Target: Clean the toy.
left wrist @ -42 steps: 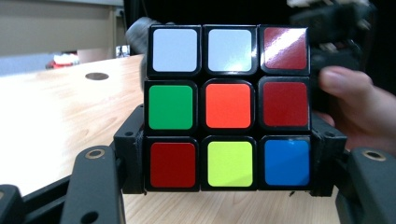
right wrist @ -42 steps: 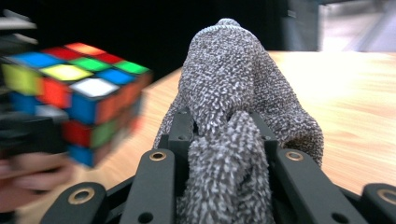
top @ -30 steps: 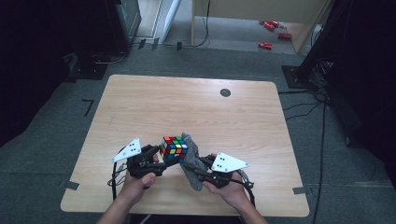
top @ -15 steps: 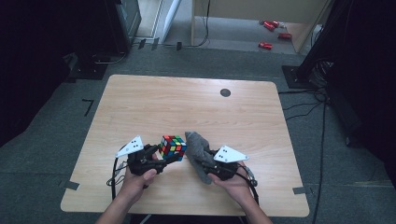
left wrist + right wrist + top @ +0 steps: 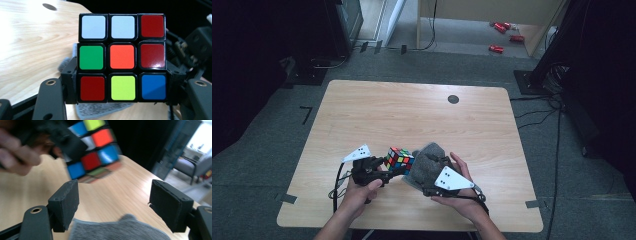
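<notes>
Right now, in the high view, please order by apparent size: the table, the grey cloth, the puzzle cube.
1. Table, by far the largest.
2. Grey cloth, partly hidden by the right gripper.
3. Puzzle cube, smallest.

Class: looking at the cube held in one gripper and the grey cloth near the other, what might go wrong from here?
1. The left gripper grips the puzzle cube only by its bottom layer; a push might twist it loose.
2. The right gripper is open over the grey cloth, so the cloth may slide away.
</notes>
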`<state>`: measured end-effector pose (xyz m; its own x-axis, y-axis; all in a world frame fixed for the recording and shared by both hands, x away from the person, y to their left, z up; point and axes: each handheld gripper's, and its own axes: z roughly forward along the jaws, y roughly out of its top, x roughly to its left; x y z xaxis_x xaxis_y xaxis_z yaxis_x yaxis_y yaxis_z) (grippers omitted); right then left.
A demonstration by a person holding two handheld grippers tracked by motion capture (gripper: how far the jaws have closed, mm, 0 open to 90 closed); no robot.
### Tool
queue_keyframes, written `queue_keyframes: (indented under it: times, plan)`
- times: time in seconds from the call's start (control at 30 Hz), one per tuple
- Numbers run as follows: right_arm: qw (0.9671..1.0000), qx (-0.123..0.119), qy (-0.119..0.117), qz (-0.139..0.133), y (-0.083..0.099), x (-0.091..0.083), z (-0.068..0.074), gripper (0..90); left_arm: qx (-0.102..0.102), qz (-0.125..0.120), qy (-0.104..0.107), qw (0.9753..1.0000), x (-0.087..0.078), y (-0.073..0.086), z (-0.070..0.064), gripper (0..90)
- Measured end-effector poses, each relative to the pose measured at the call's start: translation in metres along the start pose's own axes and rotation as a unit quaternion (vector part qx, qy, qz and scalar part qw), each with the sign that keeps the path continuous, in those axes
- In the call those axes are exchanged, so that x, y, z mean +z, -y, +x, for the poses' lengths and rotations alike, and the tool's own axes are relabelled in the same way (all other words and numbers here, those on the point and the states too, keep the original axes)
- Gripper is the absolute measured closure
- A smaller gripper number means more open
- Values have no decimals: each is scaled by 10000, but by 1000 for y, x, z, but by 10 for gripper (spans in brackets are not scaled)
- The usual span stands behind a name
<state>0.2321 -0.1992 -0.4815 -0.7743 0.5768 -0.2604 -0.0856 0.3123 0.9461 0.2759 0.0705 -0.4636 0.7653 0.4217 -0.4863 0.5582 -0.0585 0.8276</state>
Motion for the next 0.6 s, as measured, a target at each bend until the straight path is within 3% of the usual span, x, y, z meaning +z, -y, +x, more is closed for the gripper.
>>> queue_keyframes:
  times: [0.1,0.33,0.5,0.6]
  plan:
    - [9995,-325,2,-59,1,6,9,227,-95,157,142,9997,3,-1,-2,343]
    - [9970,-743,152,-153,2,11,20,251,-275,640,406,9967,14,1,-4,342]
    - [9923,-1206,227,-195,1,11,27,333,-462,750,545,9946,15,0,-2,339]
    - [9935,-1108,172,-184,0,9,26,344,-479,724,583,9945,15,0,-2,331]
